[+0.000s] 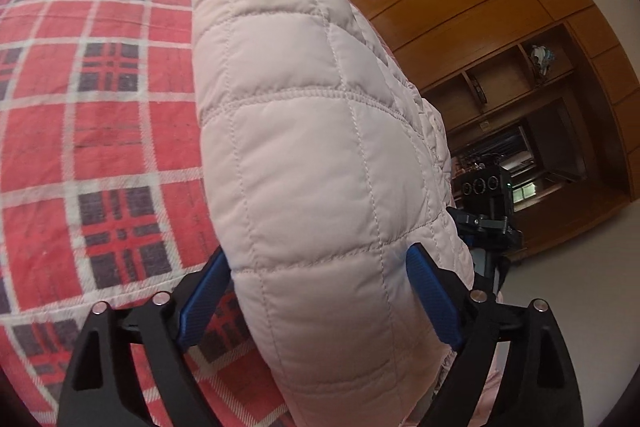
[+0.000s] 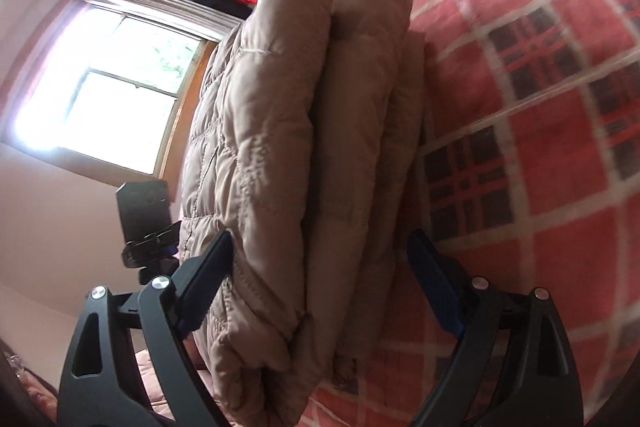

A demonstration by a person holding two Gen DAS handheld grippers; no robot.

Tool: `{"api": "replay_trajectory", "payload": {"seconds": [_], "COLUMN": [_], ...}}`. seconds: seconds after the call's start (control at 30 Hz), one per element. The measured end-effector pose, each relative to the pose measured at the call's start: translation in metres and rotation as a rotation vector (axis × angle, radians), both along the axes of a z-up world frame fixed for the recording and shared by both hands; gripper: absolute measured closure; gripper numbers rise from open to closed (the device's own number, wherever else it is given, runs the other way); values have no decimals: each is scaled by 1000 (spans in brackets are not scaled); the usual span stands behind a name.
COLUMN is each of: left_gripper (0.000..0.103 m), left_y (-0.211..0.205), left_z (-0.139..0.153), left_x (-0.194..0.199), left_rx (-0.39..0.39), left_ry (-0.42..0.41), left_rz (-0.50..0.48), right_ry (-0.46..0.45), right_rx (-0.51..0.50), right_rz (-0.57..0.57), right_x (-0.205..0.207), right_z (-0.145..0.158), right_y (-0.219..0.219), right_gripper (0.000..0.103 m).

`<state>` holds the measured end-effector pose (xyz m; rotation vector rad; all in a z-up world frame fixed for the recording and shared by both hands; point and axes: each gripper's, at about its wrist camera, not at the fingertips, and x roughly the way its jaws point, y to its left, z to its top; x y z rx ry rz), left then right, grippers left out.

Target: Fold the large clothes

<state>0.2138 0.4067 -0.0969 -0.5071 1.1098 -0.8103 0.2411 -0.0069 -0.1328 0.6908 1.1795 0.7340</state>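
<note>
A pale pink quilted jacket [image 1: 304, 107], folded into a thick bundle, lies on the red plaid bedcover [image 1: 100, 107]. My left gripper [image 1: 320, 253] is shut on one end of the bundle, its blue fingers [image 1: 204, 299] pressed against both sides. In the right wrist view the same jacket [image 2: 280, 147] looks tan in the backlight and shows several stacked layers on the bedcover [image 2: 540, 147]. My right gripper [image 2: 320, 239] is shut on the other end, with the whole stack between its fingers [image 2: 436, 287].
A wooden wardrobe with open shelves [image 1: 500, 7] stands past the bed. A black camera on a stand [image 1: 486, 195] is near the bed edge, also seen as a black device [image 2: 144, 211] below a bright window [image 2: 108, 87].
</note>
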Motion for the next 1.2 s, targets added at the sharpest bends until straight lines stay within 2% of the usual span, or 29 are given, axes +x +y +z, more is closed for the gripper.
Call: {"api": "replay_trajectory", "payload": {"seconds": [0.07, 0.17, 0.23, 0.3, 0.33, 0.4, 0.5, 0.63, 0.77, 0.87, 0.97, 1.2], "left_gripper": [12, 12, 14, 22, 29, 39, 47, 52, 52, 52, 51, 50], "left_y": [-6, -13, -14, -12, -11, -2, 2, 14, 37, 61, 90, 149], "left_z": [-1, -4, -5, -3, -2, -3, 4, 22, 46, 57, 59, 27], "left_x": [3, 6, 6, 4, 2, -1, -6, -14, -16, -9, 3, 36], "left_rx": [-10, -26, -36, -26, -27, -45, -68, -113, -127, -128, -118, -83], "left_ry": [5, 10, 5, -6, -11, -19, -45, -100, -165, -194, -209, -152], "left_rz": [-12, -21, -22, -13, -8, -6, -2, 10, 49, 97, 149, 264], "right_ry": [3, -30, -45, -49, -50, -72, -121, -181, -230, -272, -269, -191], "right_rx": [30, 1, -17, -20, -17, -23, -51, -79, -88, -111, -115, -130], "right_rz": [18, 57, 67, 71, 70, 73, 71, 83, 109, 135, 160, 220], "right_x": [2, 7, 8, 8, 12, 11, 5, 1, 9, 31, 57, 118], "right_z": [-3, 0, 2, 6, 9, 15, 26, 52, 77, 93, 102, 67], "right_y": [5, 22, 36, 42, 45, 47, 53, 66, 84, 117, 147, 218], "right_gripper": [11, 11, 16, 32, 35, 48, 58, 62, 62, 62, 62, 62]}}
